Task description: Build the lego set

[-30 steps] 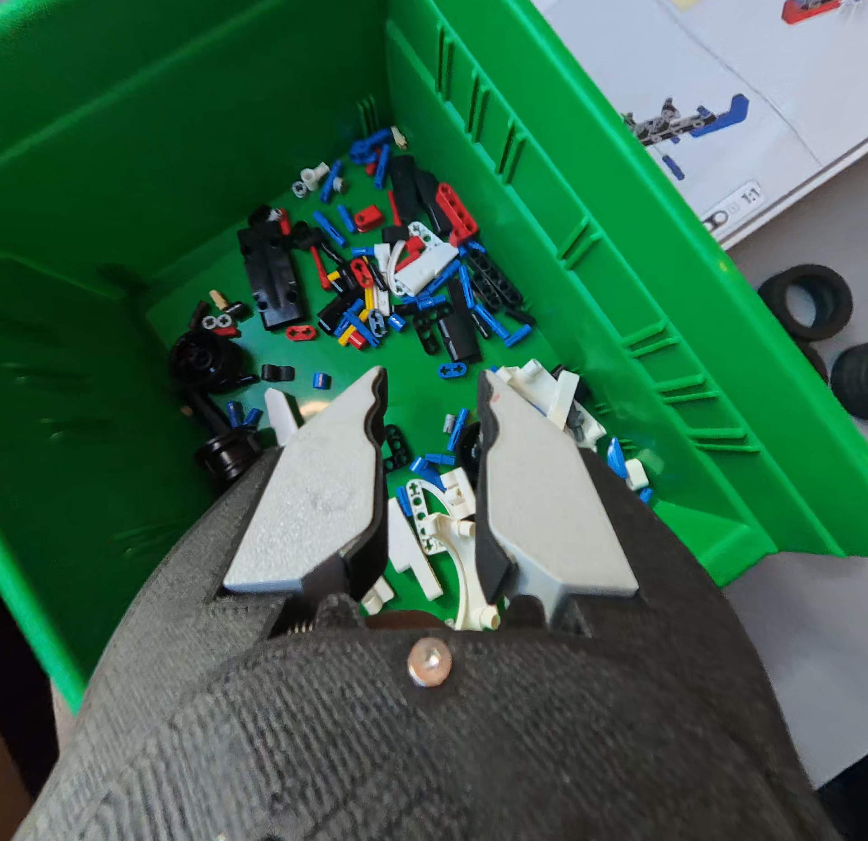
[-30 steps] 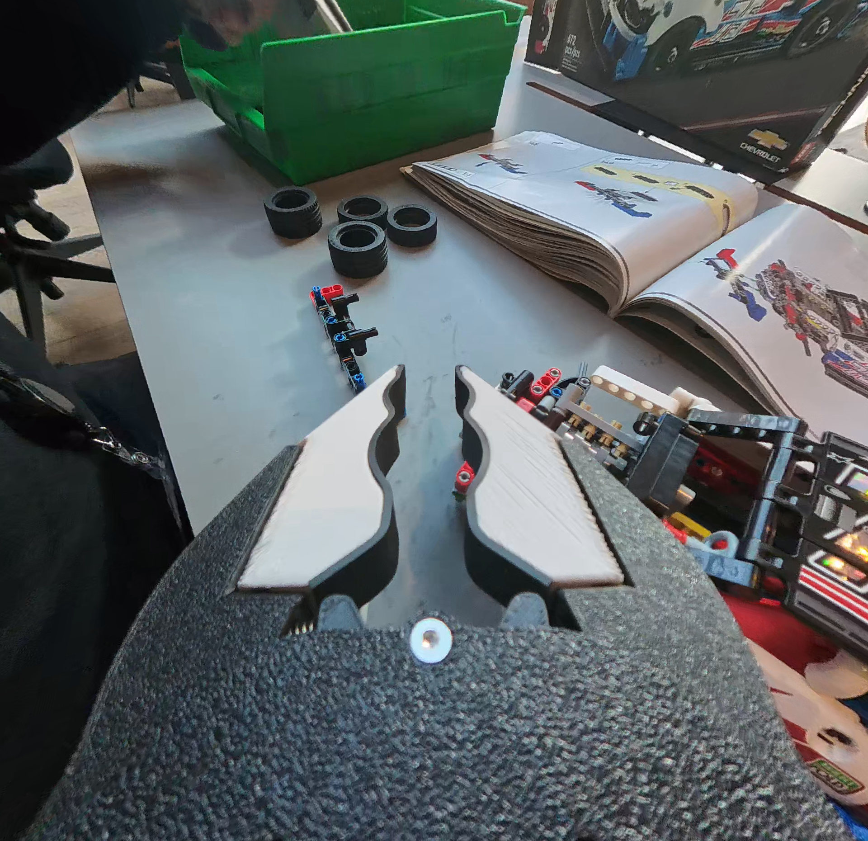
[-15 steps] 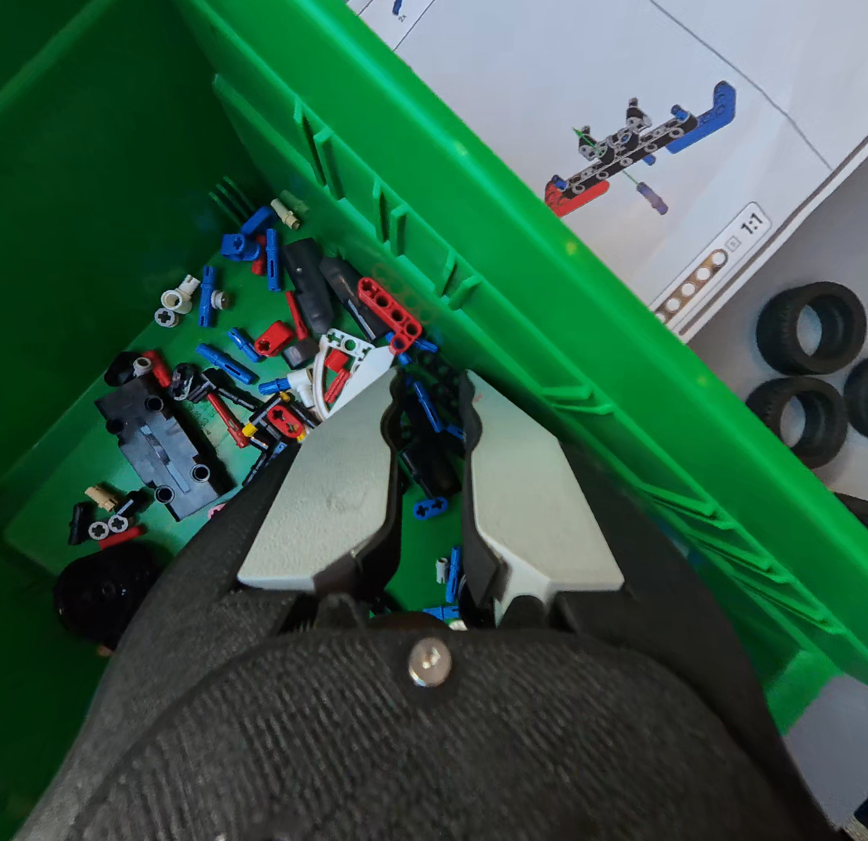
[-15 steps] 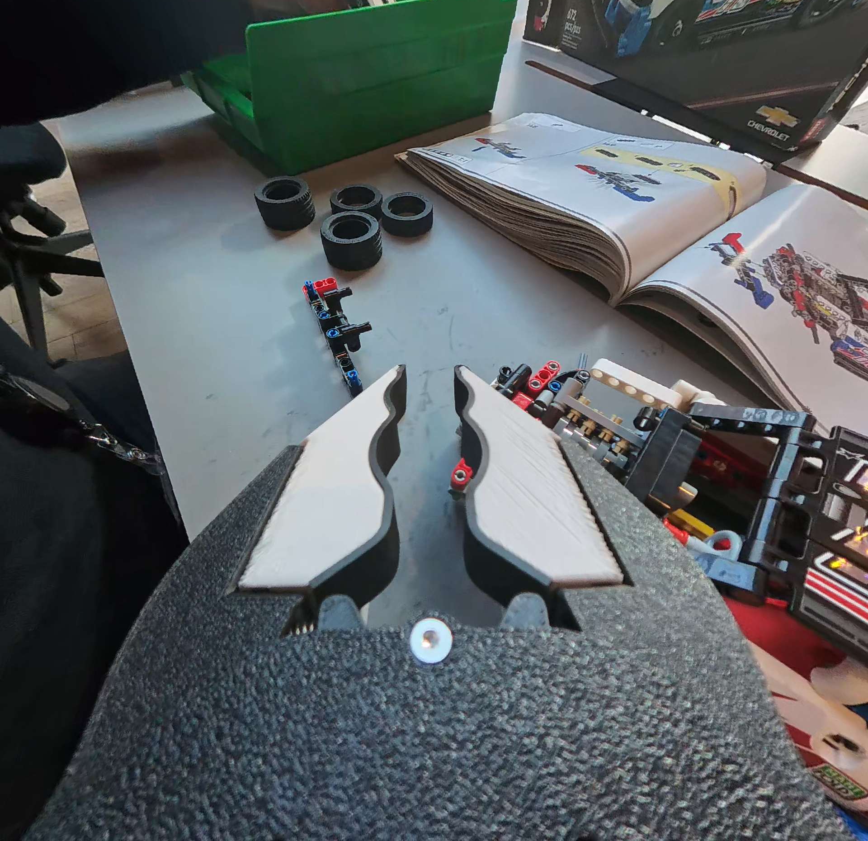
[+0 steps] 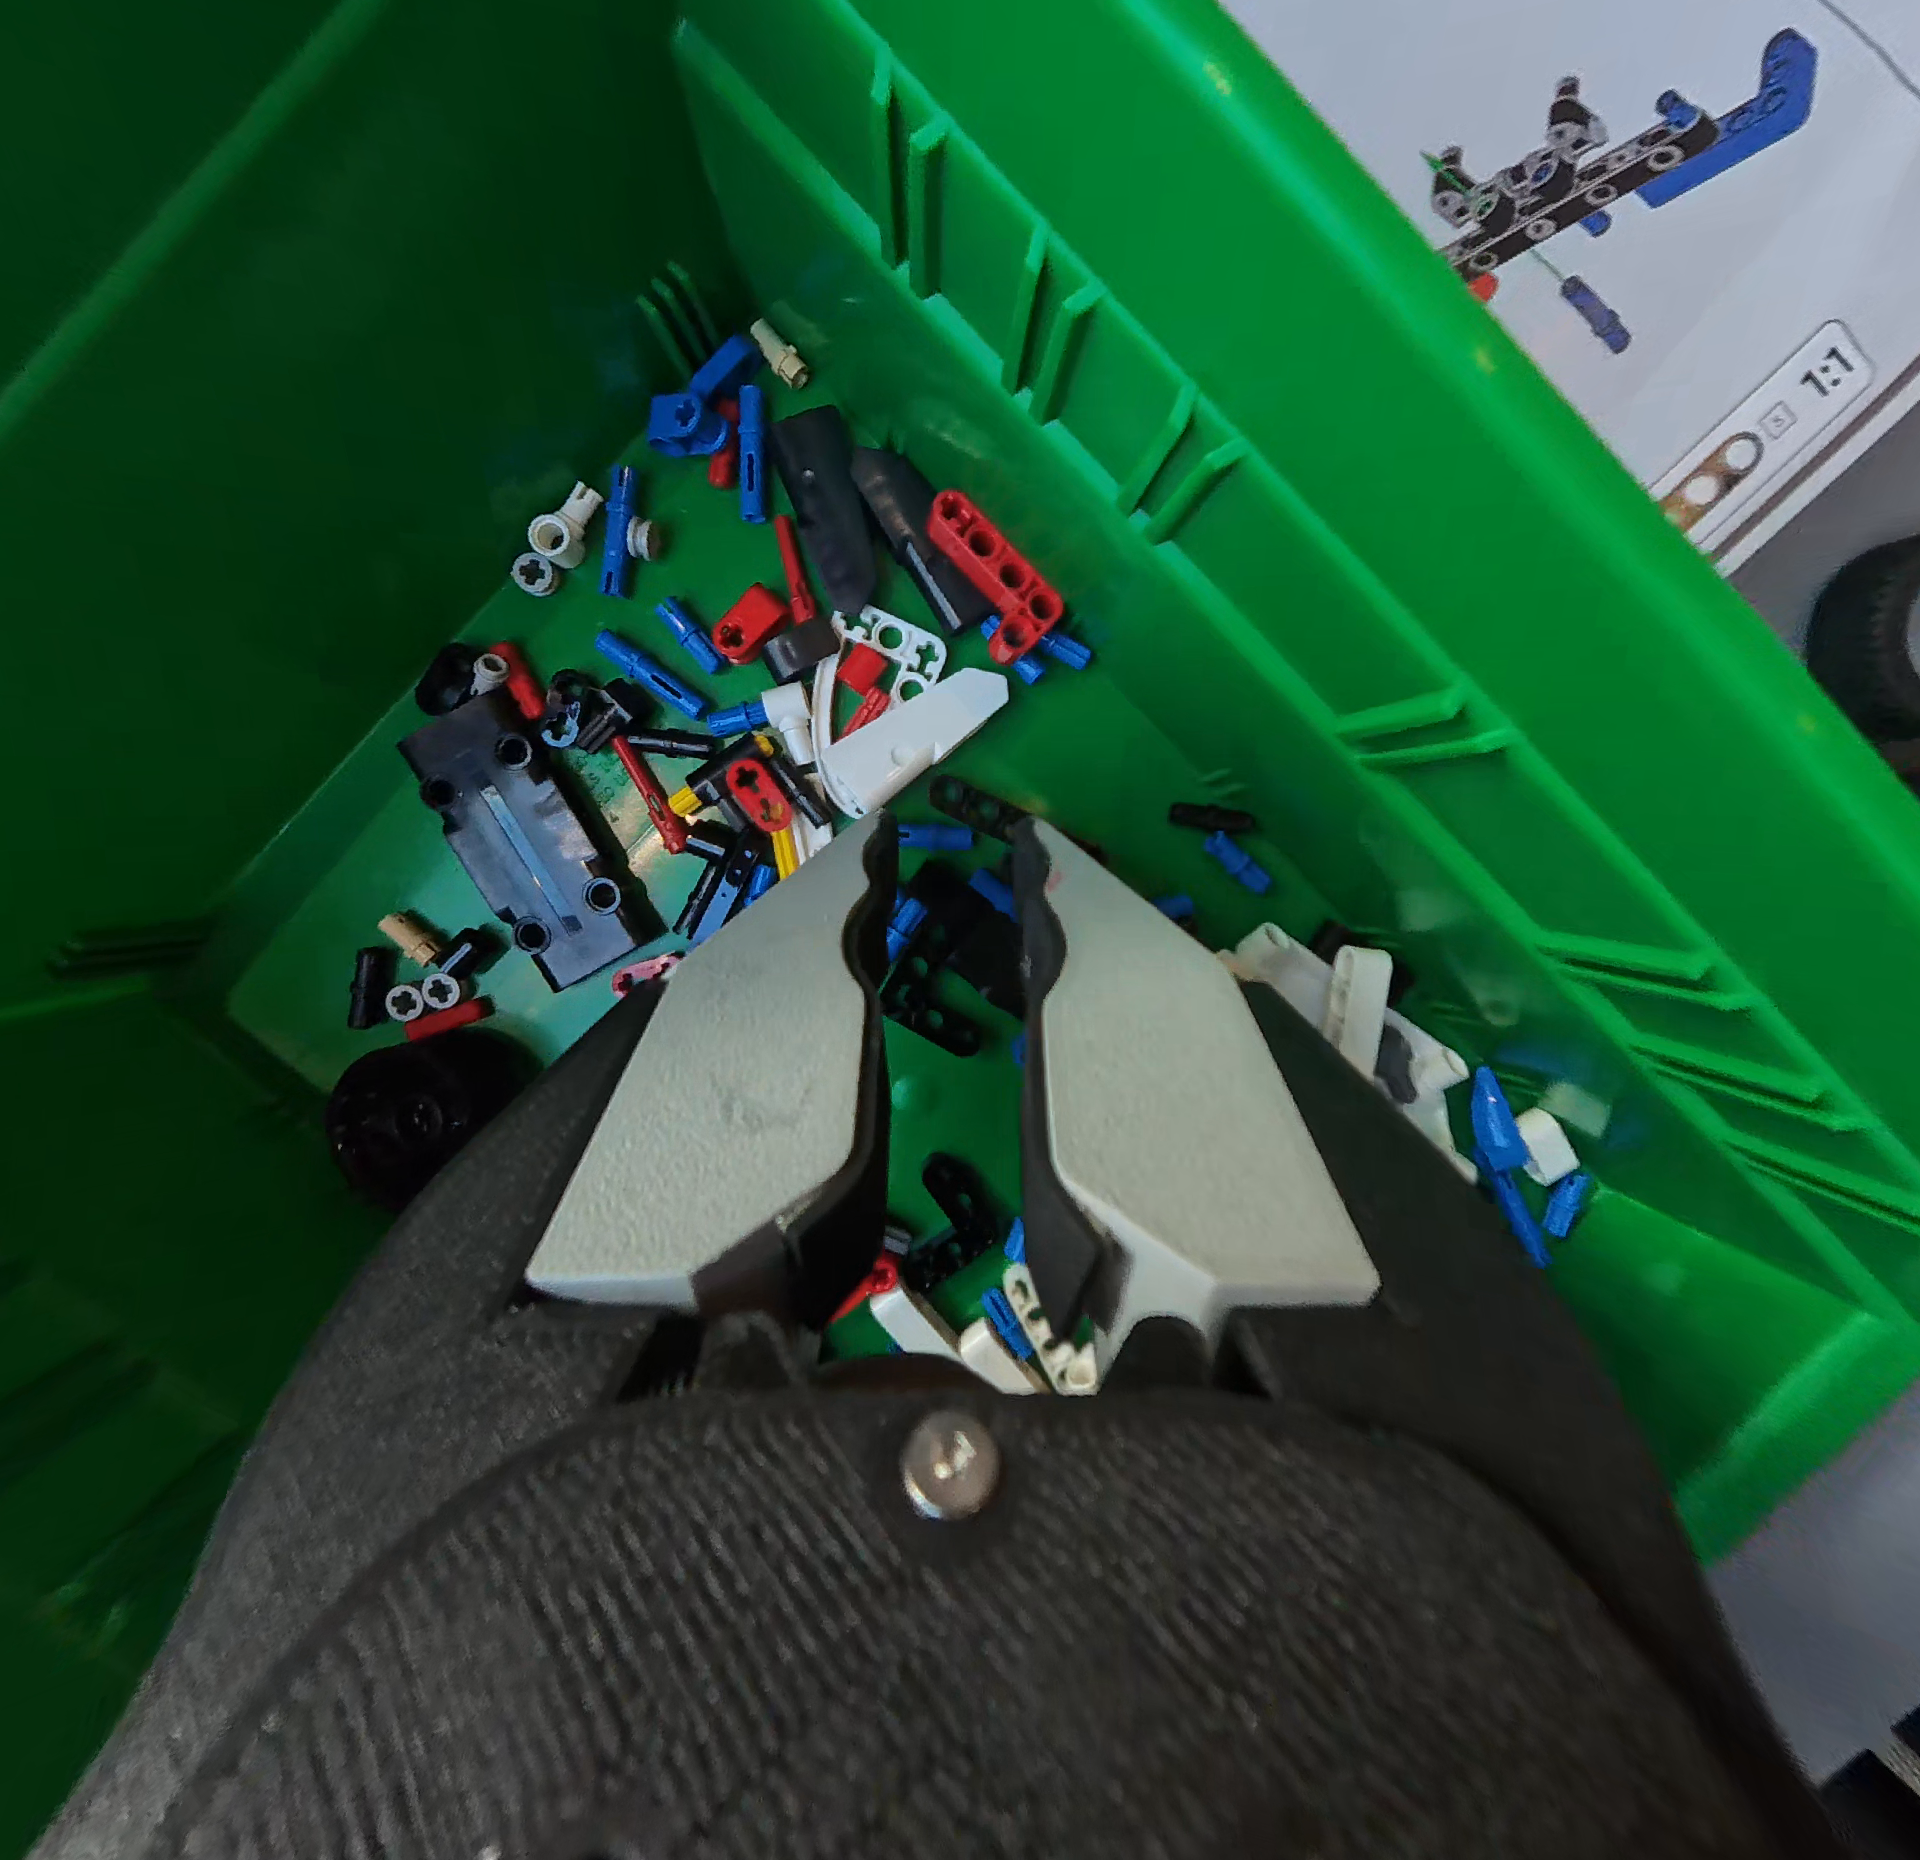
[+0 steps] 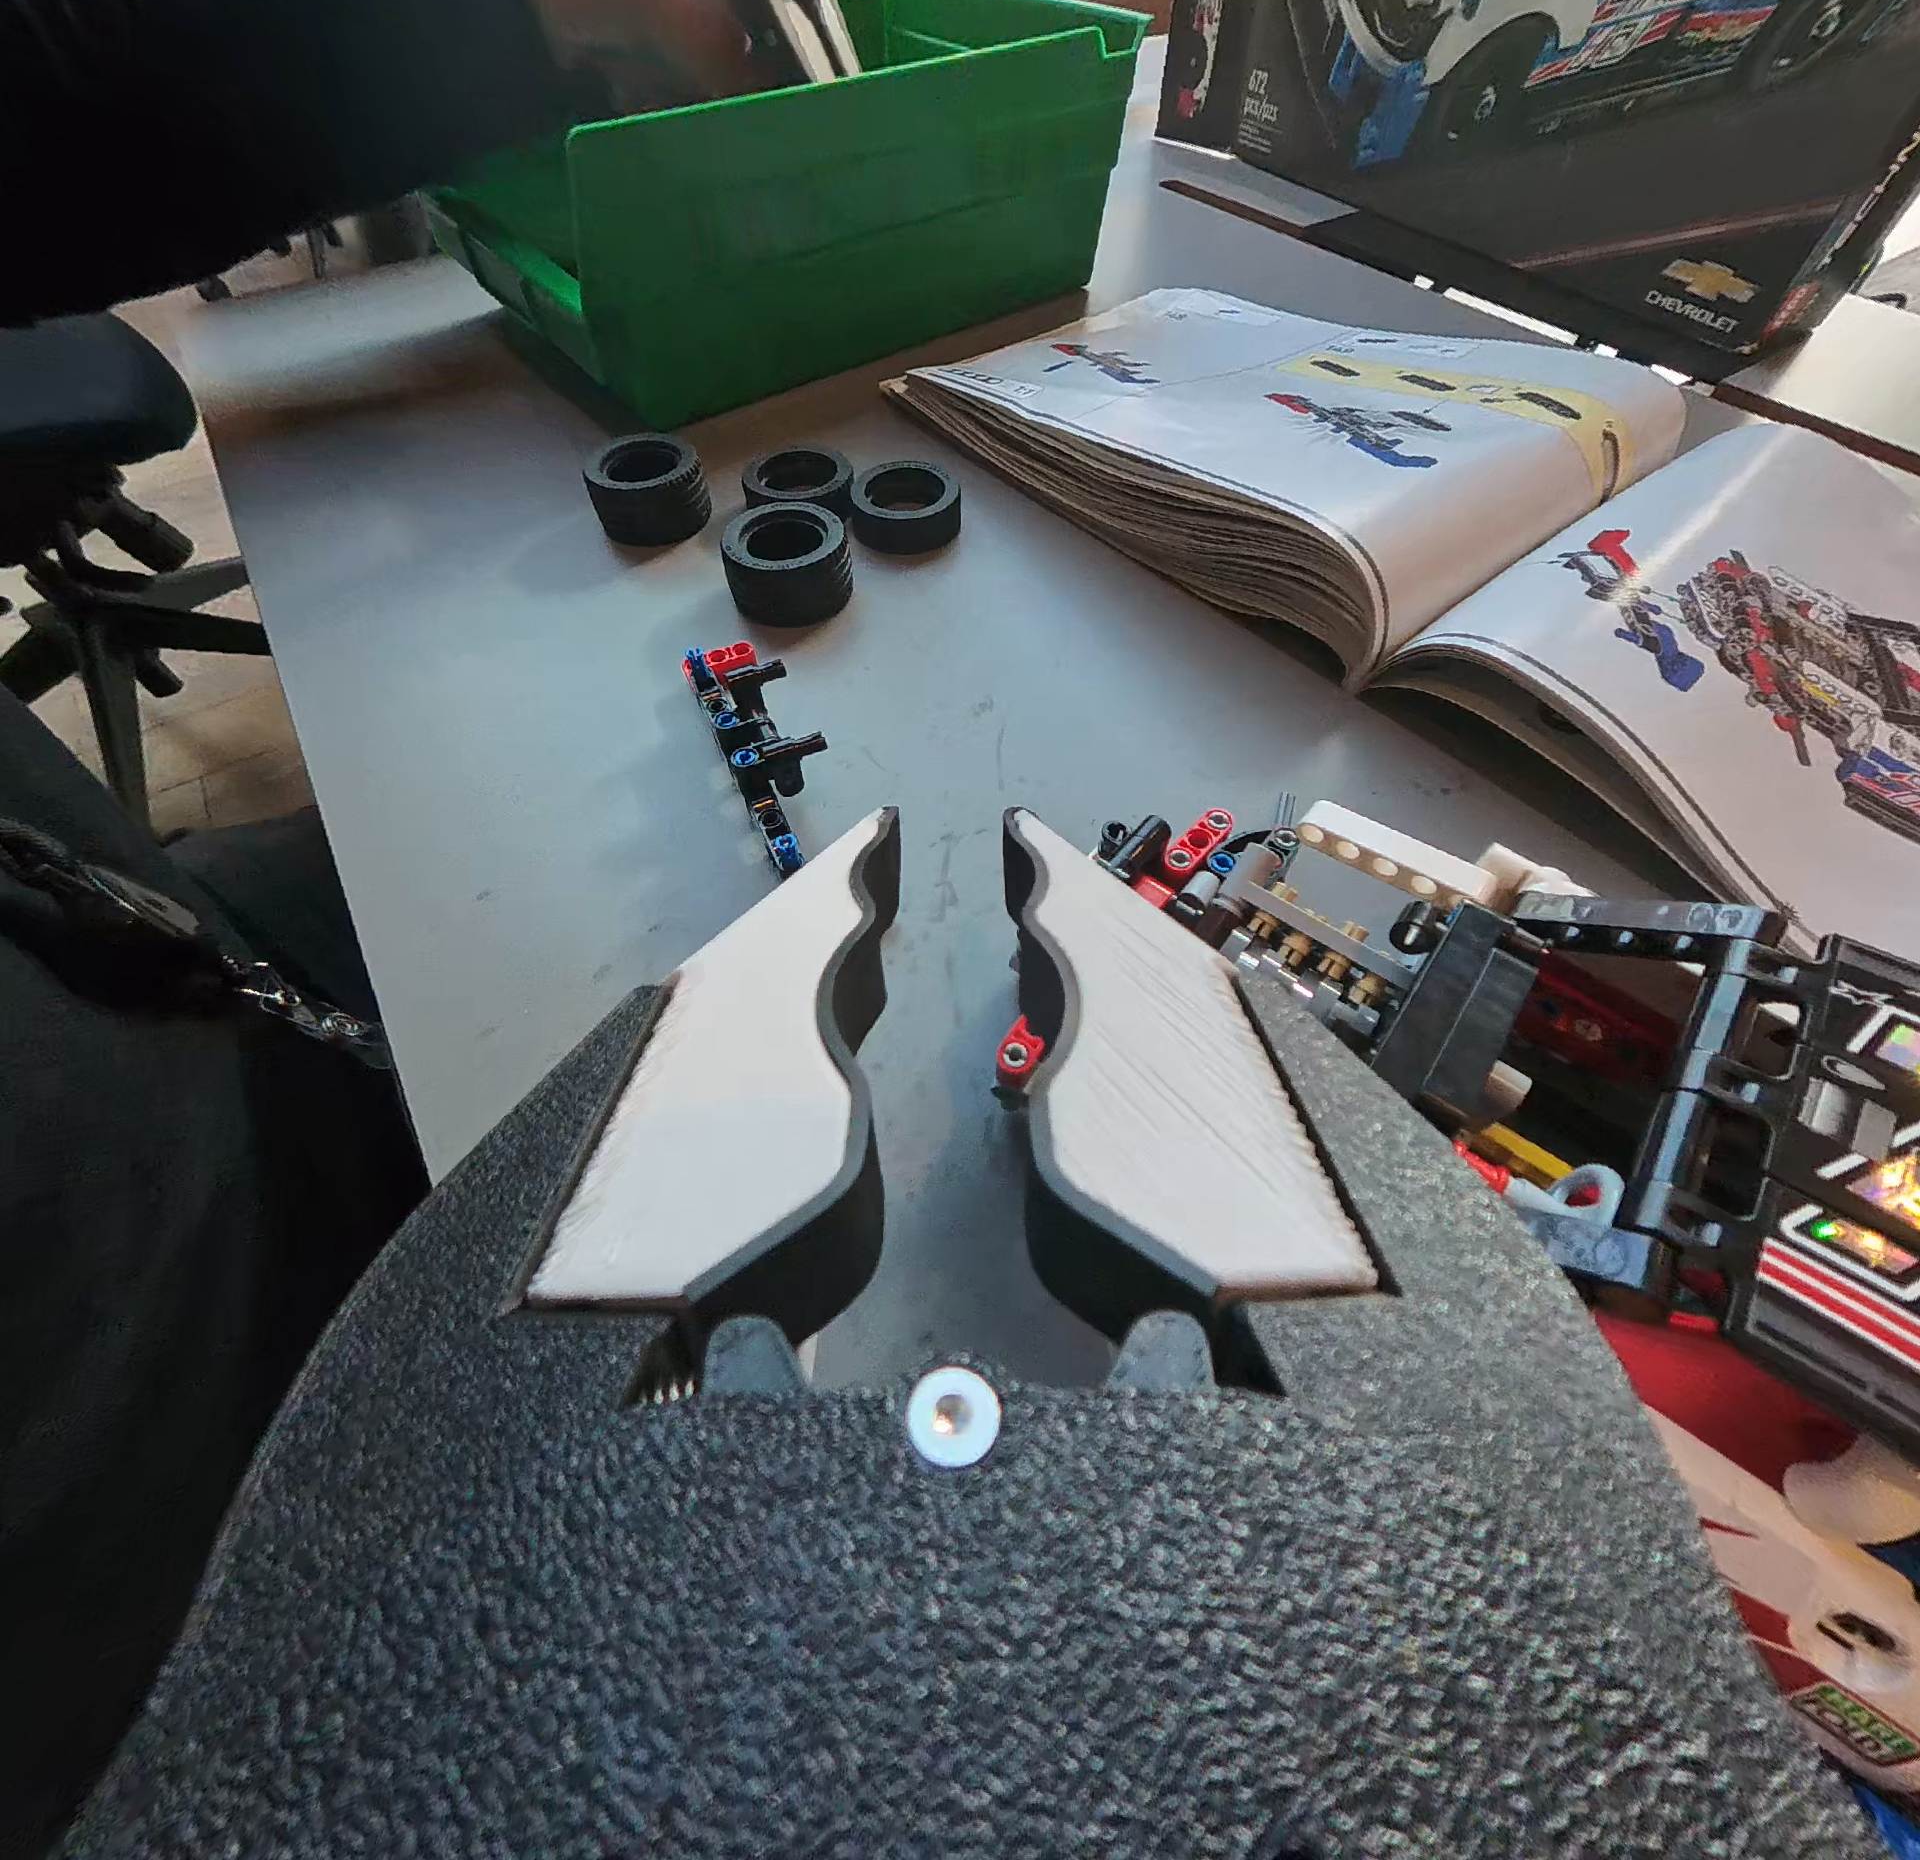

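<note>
Lego car [image 6: 1621, 1062], the biggest built piece, sits half-finished at the near right of your table [image 6: 499, 771]: frame and engine block are together, but no wheels are on it, so by my reading a good deal remains. Far beyond it the instruction book [image 6: 1351, 480] lies open, with the set's box [image 6: 1507, 96] standing behind. Your green bin [image 5: 1351, 615] at the far left holds many loose pieces [image 5: 748, 730] of red, blue, black and white, all unused. Four black tires [image 6: 787, 558] wait on the table near the bin, apart from the car. A small black beam assembly [image 6: 753, 745] lies alone, not yet joined. Your left gripper [image 5: 951, 834] hangs inside the bin, fingers parted over black pieces, gripping nothing. Your right gripper [image 6: 951, 823] hovers over the table, likewise released and empty.
</note>
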Demonstrator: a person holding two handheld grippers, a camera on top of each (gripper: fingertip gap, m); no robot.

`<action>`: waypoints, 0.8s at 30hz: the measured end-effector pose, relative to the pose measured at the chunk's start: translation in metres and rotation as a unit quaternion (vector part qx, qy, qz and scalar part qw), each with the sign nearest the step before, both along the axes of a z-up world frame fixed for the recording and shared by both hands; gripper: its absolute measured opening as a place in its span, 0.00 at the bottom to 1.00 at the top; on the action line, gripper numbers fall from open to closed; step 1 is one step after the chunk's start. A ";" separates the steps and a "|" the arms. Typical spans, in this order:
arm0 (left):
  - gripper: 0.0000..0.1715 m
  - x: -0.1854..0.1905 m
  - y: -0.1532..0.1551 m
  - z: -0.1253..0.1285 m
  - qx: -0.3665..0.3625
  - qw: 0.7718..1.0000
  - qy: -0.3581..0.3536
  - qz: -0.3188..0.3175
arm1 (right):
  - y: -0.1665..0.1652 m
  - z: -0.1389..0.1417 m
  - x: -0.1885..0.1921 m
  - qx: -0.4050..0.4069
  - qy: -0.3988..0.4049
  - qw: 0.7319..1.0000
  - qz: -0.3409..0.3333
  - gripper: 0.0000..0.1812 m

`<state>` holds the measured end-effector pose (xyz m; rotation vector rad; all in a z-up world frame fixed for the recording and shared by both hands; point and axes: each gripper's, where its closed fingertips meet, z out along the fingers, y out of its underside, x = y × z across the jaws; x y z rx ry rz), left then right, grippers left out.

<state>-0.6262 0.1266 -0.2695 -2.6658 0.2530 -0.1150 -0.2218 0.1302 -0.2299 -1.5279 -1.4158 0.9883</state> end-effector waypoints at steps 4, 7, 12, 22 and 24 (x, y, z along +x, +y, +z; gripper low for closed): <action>0.14 0.002 0.003 -0.006 -0.020 1.000 0.006 0.006 | 0.000 0.001 0.000 -0.002 0.005 1.000 0.001 0.10; 0.17 0.006 0.005 -0.013 -0.044 0.999 -0.003 0.005 | 0.000 0.004 0.001 -0.005 0.013 1.000 0.003 0.10; 0.06 0.001 0.007 -0.014 -0.047 0.998 0.035 -0.022 | 0.000 0.008 0.004 -0.009 0.026 1.000 0.004 0.10; 0.06 -0.003 0.002 -0.014 -0.050 0.998 0.022 -0.006 | 0.000 0.015 0.010 -0.005 0.049 0.999 0.003 0.10; 0.06 -0.003 0.001 -0.014 -0.055 0.998 0.026 -0.006 | 0.001 0.017 0.011 -0.005 0.056 0.998 0.002 0.10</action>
